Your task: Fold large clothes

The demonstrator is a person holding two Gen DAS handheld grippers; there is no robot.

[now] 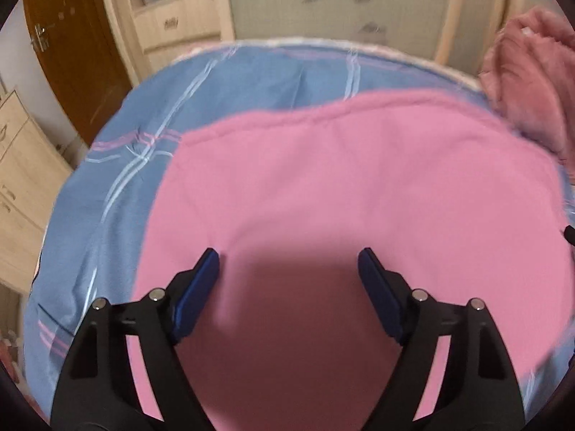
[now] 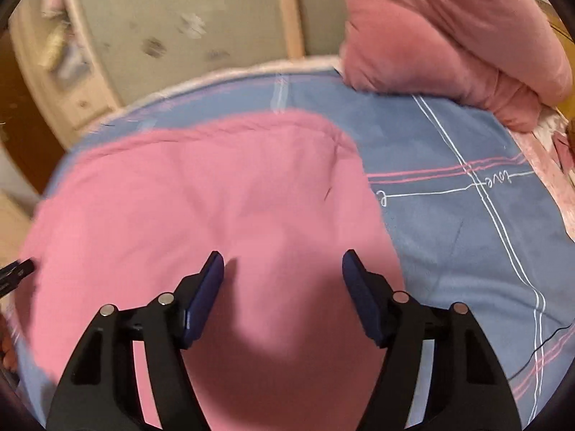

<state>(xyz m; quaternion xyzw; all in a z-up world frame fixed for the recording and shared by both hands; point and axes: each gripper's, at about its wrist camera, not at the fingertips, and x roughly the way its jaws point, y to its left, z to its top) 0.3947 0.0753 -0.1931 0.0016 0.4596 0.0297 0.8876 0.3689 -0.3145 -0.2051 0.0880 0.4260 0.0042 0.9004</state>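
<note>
**Both jaws wide, cloth lying flat on bed**

Pink cloth (image 1: 345,194) spread flat on the blue checked bedsheet (image 1: 118,165); far hem toward 12 o'clock. Left gripper (image 1: 289,262) over the cloth, jaws wide, nothing between the pads. Right gripper (image 2: 283,264) likewise over the pink cloth (image 2: 201,194), jaws wide, nothing gripped. Pink quilt (image 2: 449,28) heaped at 1 o'clock on the bedsheet (image 2: 467,237). Both views motion-blurred.

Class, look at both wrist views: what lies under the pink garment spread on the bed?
Under the pink garment lies a blue bedsheet with white and pink stripes, visible around its edges. Whatever sits directly beneath the garment's middle is covered and cannot be seen.
</note>
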